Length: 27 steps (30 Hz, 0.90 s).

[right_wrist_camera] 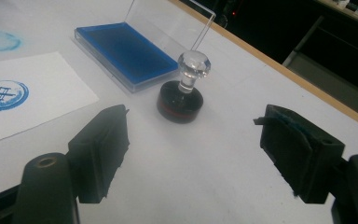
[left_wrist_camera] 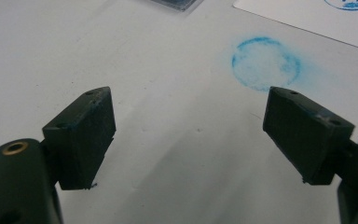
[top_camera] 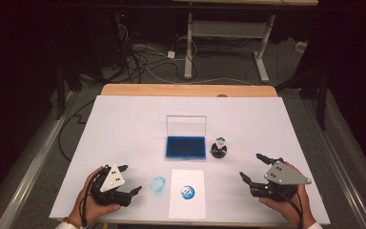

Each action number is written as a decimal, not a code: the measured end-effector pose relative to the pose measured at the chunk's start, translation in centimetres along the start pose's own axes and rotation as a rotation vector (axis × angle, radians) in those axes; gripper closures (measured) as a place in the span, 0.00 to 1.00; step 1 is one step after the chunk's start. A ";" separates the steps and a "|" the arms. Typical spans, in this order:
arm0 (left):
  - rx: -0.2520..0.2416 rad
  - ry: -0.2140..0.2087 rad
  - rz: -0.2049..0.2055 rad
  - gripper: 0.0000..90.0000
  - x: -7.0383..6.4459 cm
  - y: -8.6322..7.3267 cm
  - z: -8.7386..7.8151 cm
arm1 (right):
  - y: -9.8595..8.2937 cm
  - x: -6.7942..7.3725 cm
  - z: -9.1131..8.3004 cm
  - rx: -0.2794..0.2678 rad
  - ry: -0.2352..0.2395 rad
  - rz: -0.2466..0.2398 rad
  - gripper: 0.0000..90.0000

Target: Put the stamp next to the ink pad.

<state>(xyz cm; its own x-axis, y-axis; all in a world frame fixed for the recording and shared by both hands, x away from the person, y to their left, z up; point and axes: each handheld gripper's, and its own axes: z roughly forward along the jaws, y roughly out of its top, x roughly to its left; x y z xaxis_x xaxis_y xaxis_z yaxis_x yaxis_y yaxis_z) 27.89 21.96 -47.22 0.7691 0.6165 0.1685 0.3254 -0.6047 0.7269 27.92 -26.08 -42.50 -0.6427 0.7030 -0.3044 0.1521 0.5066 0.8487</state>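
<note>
A round black stamp (top_camera: 219,148) (right_wrist_camera: 182,97) with a clear knob stands upright on the white sheet, just right of an open blue ink pad (top_camera: 186,147) (right_wrist_camera: 126,53) with its clear lid raised. A white card (top_camera: 187,193) (right_wrist_camera: 23,100) bearing a blue round print (top_camera: 188,192) (right_wrist_camera: 2,94) lies in front of the pad. Left of the card is a faint blue ring smudge (top_camera: 158,184) (left_wrist_camera: 265,63). My left gripper (top_camera: 129,180) (left_wrist_camera: 189,133) is open near the front left. My right gripper (top_camera: 250,166) (right_wrist_camera: 193,149) is open at the front right, short of the stamp.
The white sheet (top_camera: 124,124) covers a wooden table (top_camera: 186,89). Cables (top_camera: 147,62) and a desk frame (top_camera: 228,38) lie on the floor beyond. A hand holds each gripper near the table's front edge.
</note>
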 end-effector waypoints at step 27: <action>-0.041 0.025 0.003 0.18 -0.3 0.1 -1.2 | -3.7 0.6 -0.5 0.075 0.007 0.071 0.19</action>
<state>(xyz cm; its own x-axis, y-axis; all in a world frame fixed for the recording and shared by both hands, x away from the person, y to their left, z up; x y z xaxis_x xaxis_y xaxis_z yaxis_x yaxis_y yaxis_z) 27.01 22.32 -46.45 0.7559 0.6274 0.1870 0.2998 -0.5856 0.7531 26.59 -27.82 -45.61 -0.6334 0.7353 -0.2412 0.2530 0.4913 0.8334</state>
